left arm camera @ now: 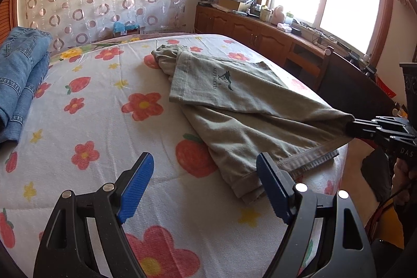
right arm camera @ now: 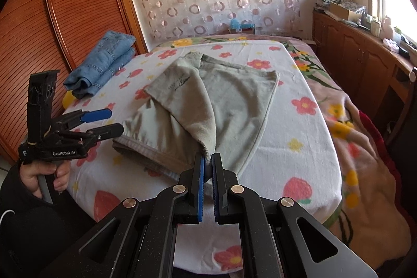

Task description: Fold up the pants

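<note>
- The right tongs [right arm camera: 207,160] are pinched tight on a corner of the grey-green cotton pants [right arm camera: 208,95], lifting that corner into a taut ridge — the rest of the cloth fans away ahead of them across the bed.
- The left tongs [left arm camera: 204,186] stand wide and hold nothing; the thick stitched waistband edge [left arm camera: 307,160] lies just beside and ahead of their right-hand blue pad [left arm camera: 271,189], not yet between the pads.
- From both tongs the pants run lengthwise away toward the far end of the bed, the bunched far end [left arm camera: 166,54] being the farthest part.
- My judgement: the left hand is the nearer to the free waistband corner, so the coming grip is its job — a short reach forward and to its right.
- Farther off to the left of the left tongs, a folded stack of blue denim jeans [left arm camera: 18,80] rests on the white flower-printed bedsheet [left arm camera: 104,106].
</note>
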Action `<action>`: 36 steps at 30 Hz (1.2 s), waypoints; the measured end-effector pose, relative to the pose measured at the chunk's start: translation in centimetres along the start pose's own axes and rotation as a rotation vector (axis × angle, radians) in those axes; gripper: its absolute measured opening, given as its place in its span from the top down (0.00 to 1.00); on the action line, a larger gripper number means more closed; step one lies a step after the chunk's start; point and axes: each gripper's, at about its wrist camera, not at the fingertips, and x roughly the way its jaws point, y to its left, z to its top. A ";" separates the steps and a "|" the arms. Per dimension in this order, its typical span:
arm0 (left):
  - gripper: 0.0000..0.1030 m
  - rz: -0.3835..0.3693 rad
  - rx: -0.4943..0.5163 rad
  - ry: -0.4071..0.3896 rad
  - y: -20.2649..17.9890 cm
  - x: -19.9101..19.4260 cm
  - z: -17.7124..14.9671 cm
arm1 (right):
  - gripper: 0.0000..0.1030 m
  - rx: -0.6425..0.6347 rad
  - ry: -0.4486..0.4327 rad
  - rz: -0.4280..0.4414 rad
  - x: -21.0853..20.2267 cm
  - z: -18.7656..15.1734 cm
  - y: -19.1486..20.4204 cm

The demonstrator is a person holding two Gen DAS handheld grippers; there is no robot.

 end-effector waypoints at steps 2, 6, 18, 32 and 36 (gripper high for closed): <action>0.21 -0.001 0.000 0.005 0.1 0.1 0.0 | 0.95 0.003 0.015 -0.003 0.3 -0.2 -0.1; 0.21 -0.004 0.000 0.013 0.0 0.3 -0.1 | 0.95 0.021 0.053 -0.002 0.9 -0.8 -0.5; 0.21 0.012 0.024 0.054 -0.3 1.4 -0.7 | 0.88 0.016 0.076 -0.039 0.8 -0.5 -0.9; 0.21 0.031 0.019 0.020 0.2 0.2 0.1 | 0.65 -0.038 -0.032 -0.049 1.5 2.5 -0.3; 0.21 0.055 0.018 -0.021 1.5 -0.8 1.3 | 0.65 -0.071 -0.033 -0.021 3.8 4.0 0.6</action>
